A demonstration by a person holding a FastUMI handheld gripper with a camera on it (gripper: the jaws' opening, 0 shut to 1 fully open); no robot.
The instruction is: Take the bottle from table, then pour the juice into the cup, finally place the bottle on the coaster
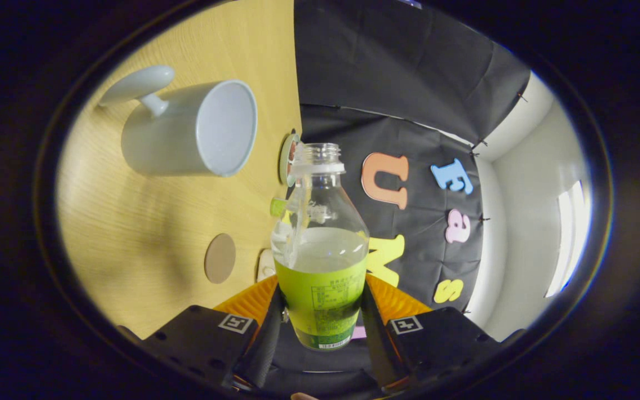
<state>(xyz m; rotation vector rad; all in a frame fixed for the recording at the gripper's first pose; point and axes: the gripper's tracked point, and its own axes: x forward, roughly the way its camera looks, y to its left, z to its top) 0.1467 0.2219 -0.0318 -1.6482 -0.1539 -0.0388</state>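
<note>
The clear, uncapped plastic bottle of green juice (320,261) is pinched at its labelled base by the claw (320,319) and rolled sideways. Its mouth is thereby turned towards the white ceramic cup (189,129) on the wooden desk (131,233), presumably for pouring.

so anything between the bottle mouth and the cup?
Nothing visible. The gripper is shut on the bottle, cap off, tilted toward the cup. Bare table lies between; the coaster sits aside, near the fingers.

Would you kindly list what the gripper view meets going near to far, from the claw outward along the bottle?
Claw shut on the clear green-labelled plastic bottle → the bottle's open threaded mouth → black cloth wall.
</note>
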